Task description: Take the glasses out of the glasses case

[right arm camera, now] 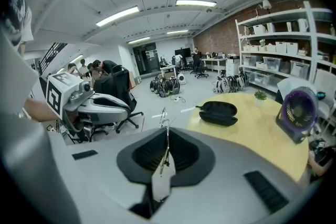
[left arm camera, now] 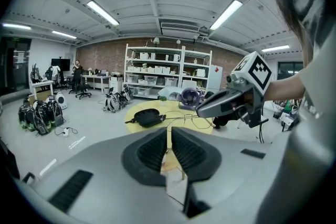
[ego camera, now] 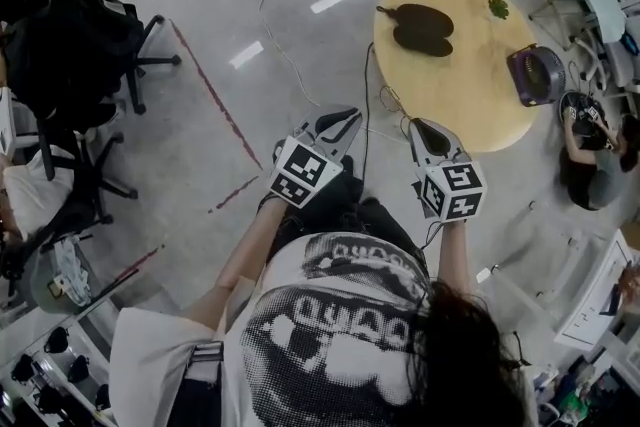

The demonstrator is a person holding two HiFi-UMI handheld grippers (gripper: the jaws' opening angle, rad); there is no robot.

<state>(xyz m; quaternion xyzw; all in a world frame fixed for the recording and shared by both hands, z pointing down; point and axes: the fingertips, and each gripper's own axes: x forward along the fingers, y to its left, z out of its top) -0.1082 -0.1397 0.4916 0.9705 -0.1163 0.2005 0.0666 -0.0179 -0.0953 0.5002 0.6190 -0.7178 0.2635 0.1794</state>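
The black glasses case (ego camera: 422,28) lies open on the round yellow table (ego camera: 470,105); it also shows in the right gripper view (right arm camera: 218,113). Thin wire-framed glasses (ego camera: 390,102) hang in the air off the table's near edge. My right gripper (ego camera: 420,128) is shut on one thin temple of the glasses (right arm camera: 164,119). My left gripper (ego camera: 338,122) is just to the left of them, with its jaws a narrow gap apart and nothing between them. From the left gripper (left arm camera: 169,136) I see the glasses (left arm camera: 184,118) ahead, reaching to the right gripper (left arm camera: 210,108).
A purple fan (ego camera: 535,75) and a small plant (ego camera: 498,7) stand on the table's far side. Black office chairs (ego camera: 90,65) are on the left. A person (ego camera: 592,160) sits to the right of the table. Cables (ego camera: 275,35) run across the floor.
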